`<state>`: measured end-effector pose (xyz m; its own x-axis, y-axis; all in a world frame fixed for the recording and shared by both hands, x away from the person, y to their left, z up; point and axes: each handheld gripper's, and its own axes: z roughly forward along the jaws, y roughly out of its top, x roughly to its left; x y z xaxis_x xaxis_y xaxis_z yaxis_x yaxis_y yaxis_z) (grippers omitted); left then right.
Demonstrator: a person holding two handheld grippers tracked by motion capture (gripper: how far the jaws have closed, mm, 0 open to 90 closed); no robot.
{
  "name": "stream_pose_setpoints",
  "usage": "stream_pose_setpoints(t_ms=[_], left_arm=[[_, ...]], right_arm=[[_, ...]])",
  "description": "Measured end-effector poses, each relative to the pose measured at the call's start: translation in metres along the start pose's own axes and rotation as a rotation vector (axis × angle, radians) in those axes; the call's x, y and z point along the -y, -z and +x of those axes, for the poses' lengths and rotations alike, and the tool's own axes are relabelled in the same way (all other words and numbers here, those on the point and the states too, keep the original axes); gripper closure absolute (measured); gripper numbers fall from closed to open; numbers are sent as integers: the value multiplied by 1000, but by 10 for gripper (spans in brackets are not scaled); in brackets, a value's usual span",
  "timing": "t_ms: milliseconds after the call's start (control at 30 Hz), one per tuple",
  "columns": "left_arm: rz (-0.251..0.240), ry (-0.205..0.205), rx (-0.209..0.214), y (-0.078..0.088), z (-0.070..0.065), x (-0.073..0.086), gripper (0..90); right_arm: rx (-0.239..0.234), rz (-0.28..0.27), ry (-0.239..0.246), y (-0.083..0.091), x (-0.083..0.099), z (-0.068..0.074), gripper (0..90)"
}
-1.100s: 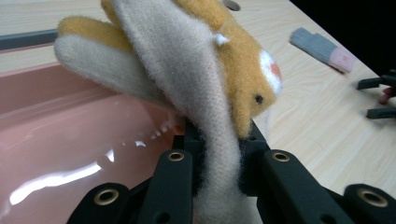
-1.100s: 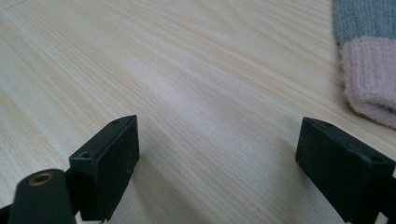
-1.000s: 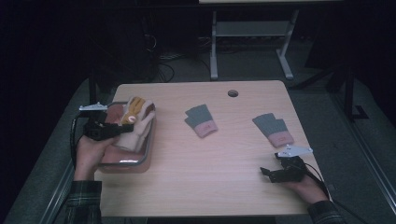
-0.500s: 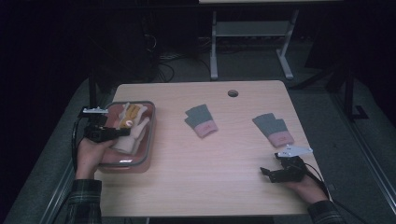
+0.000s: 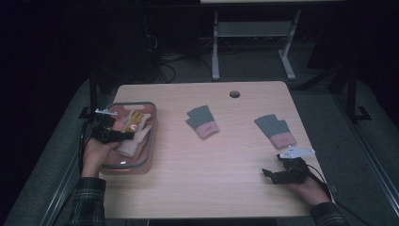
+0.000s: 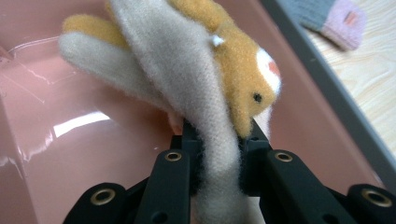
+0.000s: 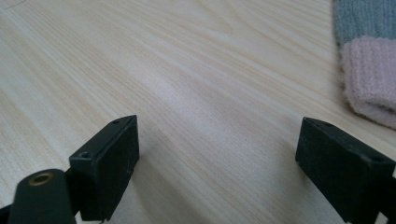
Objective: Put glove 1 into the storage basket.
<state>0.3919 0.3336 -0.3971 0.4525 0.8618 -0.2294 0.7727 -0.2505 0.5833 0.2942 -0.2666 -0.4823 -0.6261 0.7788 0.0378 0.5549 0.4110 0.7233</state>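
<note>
The left gripper point(image 6: 217, 154) squeezes a soft cream and orange fuzzy glove point(image 6: 196, 79) low inside the shiny pink plastic tray point(image 6: 70, 135), while the right gripper point(image 7: 217, 154) waits wide open, so the floppy glove might snag and flop over the tray's grey edge.
</note>
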Motion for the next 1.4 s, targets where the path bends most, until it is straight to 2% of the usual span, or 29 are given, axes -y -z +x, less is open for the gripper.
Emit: stream_pose_setpoints(t_ms=[167, 367, 600, 767, 867, 1067, 1200, 1333, 1400], left_arm=[[51, -9, -21, -13, 3, -2, 756], [99, -13, -21, -23, 4, -1, 705], [143, 3, -41, -32, 7, 2, 402], [118, -17, -89, -28, 6, 1, 175], [100, -36, -102, -21, 5, 0, 141], [39, -59, -121, -4, 0, -4, 134], [3, -76, -101, 4, -9, -8, 134], [-22, -84, -44, 4, -21, -11, 134], [-26, -88, -31, 3, -26, -13, 134]], right_arm=[[0, 0, 0, 0, 0, 0, 129], [2, 2, 2, 0, 0, 0, 130], [2, -1, 2, 0, 0, 0, 129], [2, 0, 2, 0, 0, 0, 130], [2, 2, 3, 0, 0, 0, 130], [2, 2, 3, 0, 0, 0, 130], [2, 2, 2, 0, 0, 0, 130], [2, 1, 2, 0, 0, 0, 129], [2, 2, 2, 0, 0, 0, 129]])
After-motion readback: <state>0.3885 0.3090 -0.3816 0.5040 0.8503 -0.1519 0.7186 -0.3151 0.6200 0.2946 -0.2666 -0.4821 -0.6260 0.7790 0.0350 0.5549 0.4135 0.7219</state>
